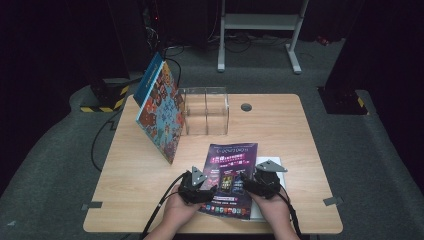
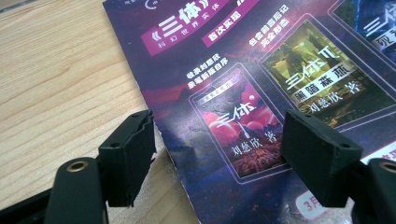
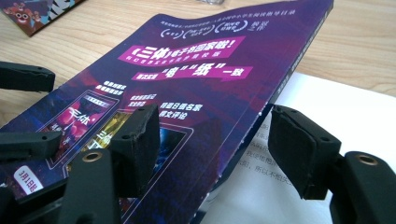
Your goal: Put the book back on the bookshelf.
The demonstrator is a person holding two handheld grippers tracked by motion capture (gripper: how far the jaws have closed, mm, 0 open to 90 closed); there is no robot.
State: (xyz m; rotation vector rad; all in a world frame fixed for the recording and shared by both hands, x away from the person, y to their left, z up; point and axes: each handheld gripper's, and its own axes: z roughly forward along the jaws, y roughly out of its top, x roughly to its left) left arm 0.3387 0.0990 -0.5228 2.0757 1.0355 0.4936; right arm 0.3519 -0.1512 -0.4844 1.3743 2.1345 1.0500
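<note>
Nearest the high camera, two hands come in low over the table's (image 1: 130, 190) front edge, each bearing a gripper. Between them lies the purple magazine (image 1: 231, 177), partly over a white sheet (image 3: 355, 112). Left gripper (image 2: 217, 144) stands open, straddling the magazine's left edge, pads clear of it. Right gripper (image 3: 212, 140) is also open astride the raised right edge, not pinching. Judging by this, the cover is about to be seized; next each must close on its edge. Beyond stand a leaning patterned book (image 1: 160, 107) and a clear box (image 1: 206, 111)
</note>
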